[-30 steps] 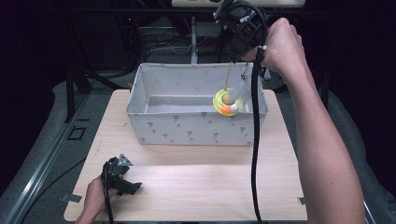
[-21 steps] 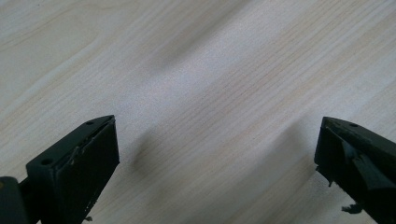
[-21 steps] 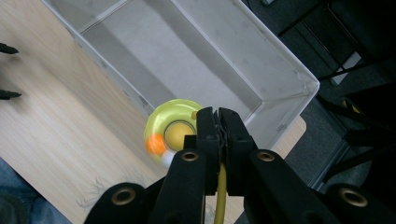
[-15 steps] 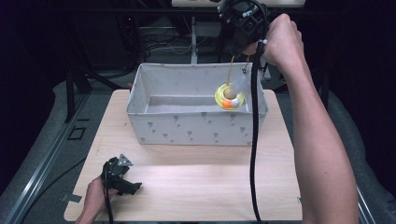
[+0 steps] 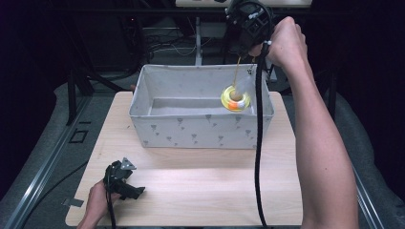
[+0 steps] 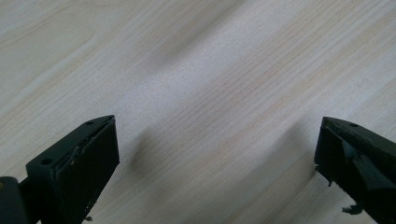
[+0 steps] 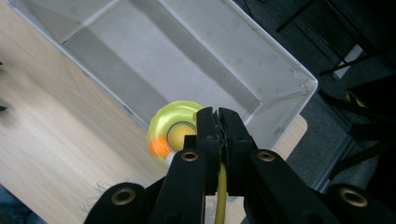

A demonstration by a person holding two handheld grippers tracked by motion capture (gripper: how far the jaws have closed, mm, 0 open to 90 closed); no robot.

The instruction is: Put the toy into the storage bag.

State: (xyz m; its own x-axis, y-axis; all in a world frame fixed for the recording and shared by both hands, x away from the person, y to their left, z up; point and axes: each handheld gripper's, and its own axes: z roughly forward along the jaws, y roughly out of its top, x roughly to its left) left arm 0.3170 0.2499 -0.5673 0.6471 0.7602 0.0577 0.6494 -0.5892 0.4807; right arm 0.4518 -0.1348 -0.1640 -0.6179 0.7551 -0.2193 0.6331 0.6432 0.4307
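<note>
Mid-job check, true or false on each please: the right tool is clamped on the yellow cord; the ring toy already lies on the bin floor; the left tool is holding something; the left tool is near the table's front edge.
1. The right tool is shut on the yellow cord. True.
2. The yellow ring toy lies on the floor of the grey fabric bin. False: it hangs from the cord above the bin.
3. The left tool holds something. False: its jaws stand wide apart over bare wooden table.
4. The left tool is near the table's front edge. True.
</note>
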